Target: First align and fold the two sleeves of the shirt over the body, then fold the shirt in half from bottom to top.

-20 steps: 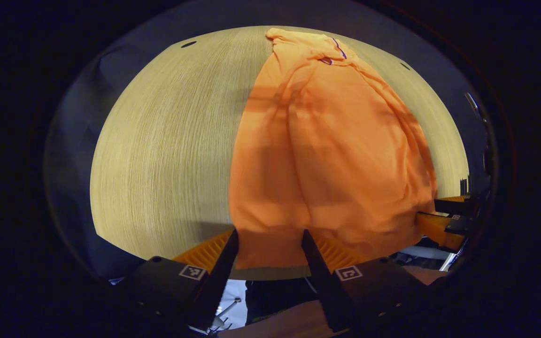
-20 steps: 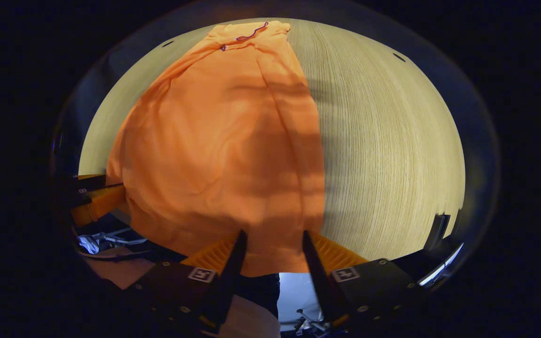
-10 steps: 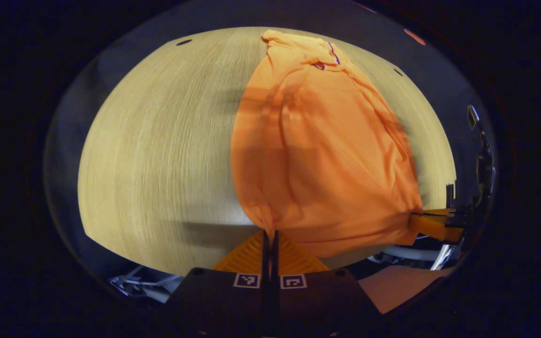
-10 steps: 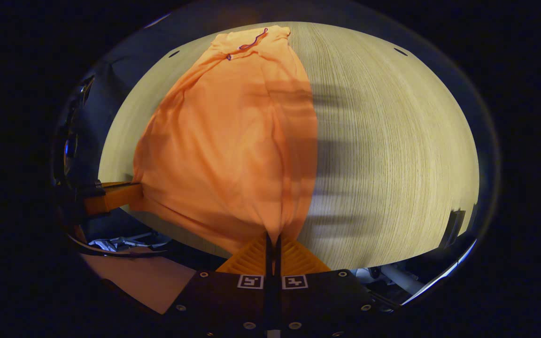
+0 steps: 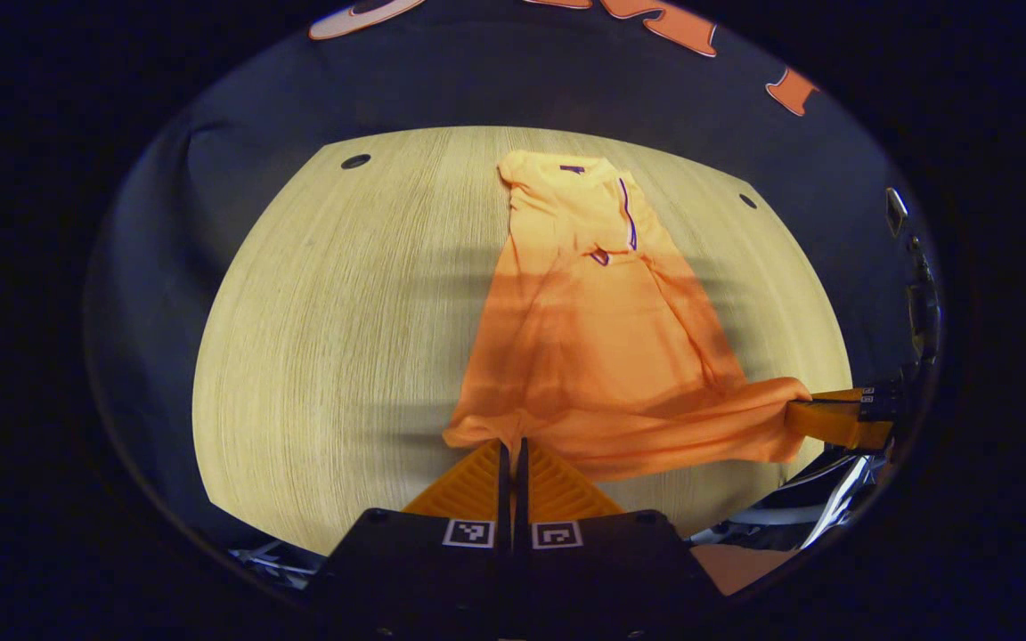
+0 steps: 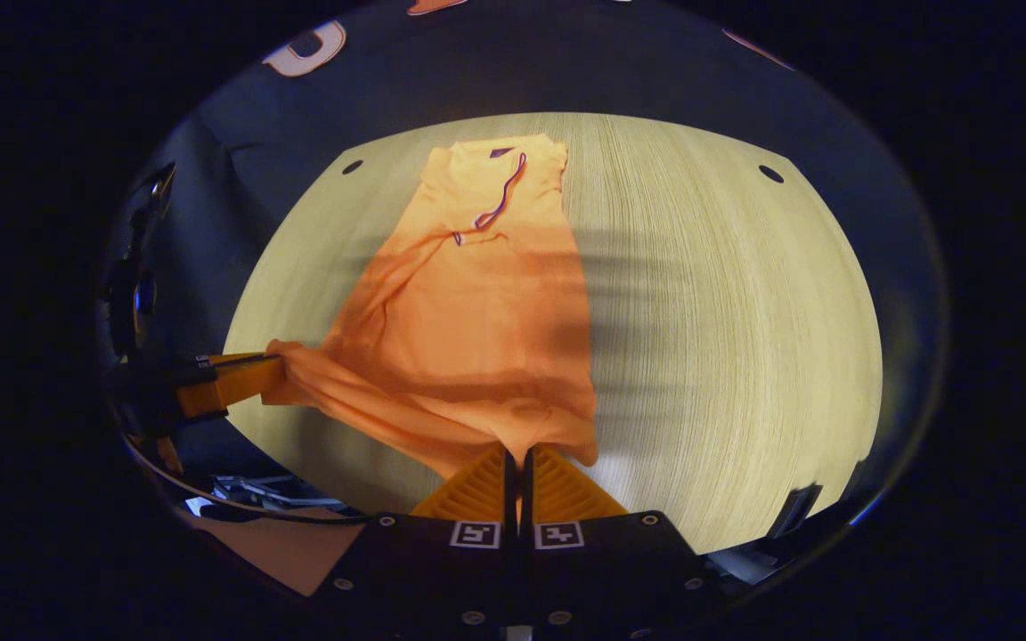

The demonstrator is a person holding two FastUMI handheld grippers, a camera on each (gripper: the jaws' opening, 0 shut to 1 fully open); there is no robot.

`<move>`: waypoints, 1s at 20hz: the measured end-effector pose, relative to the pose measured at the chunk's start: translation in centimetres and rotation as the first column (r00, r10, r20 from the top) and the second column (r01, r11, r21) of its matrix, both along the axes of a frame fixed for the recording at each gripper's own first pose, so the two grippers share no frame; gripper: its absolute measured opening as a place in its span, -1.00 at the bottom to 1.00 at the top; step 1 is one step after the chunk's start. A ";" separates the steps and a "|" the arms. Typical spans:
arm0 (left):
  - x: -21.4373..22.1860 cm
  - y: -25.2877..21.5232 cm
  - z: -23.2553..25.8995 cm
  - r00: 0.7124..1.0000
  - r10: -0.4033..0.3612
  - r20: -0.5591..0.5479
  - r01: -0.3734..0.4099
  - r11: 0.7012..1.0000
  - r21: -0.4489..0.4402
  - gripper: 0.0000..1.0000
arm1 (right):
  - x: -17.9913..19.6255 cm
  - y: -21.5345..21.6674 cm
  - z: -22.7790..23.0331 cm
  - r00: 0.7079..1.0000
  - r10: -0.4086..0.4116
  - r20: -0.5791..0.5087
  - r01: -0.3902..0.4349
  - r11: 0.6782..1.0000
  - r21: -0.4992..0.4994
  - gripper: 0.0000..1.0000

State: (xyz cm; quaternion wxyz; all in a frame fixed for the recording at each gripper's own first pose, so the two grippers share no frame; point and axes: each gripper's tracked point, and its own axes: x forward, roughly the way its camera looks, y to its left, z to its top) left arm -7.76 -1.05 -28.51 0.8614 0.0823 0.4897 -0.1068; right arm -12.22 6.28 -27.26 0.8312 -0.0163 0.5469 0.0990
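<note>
The orange shirt (image 5: pixel 602 356) lies lengthwise on the pale wood worktop (image 5: pixel 335 338), collar toward 12 o'clock, hem lifted at 6 o'clock. The left gripper (image 5: pixel 511 450) has its jaws clenched on one hem corner; the right gripper (image 6: pixel 517 458) grips the other likewise. Bare worktop spreads toward 9 o'clock in the left gripper view and toward 3 o'clock in the right gripper view. No label on the shirt is legible.

Pinched corners of the orange shirt (image 5: pixel 602 356) vanish between closed fingers at six o'clock; folded sleeves cannot be made out.
</note>
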 end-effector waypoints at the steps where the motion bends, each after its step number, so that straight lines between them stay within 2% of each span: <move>1: 1.0 -0.2 0.4 1.000 -0.007 0.006 0.007 1.000 0.000 -0.98 | 1.6 -0.1 0.6 1.000 -0.002 0.020 0.002 1.000 -0.002 -1.00; 5: 5.7 -1.5 2.1 0.998 -0.014 0.059 0.015 1.000 -0.011 -0.97 | 6.9 0.1 2.6 0.996 0.023 0.086 -0.021 1.000 -0.022 -1.00; 11: 12.7 -3.1 4.9 0.992 0.019 0.127 -0.014 0.999 -0.046 -0.98 | 14.7 0.3 4.7 0.986 0.012 0.167 -0.007 0.999 -0.031 -1.00; 20: 23.4 -4.9 5.1 0.989 0.010 0.148 -0.004 0.999 -0.036 -0.98 | 25.0 0.4 4.0 0.978 0.006 0.210 0.010 0.997 -0.072 -1.00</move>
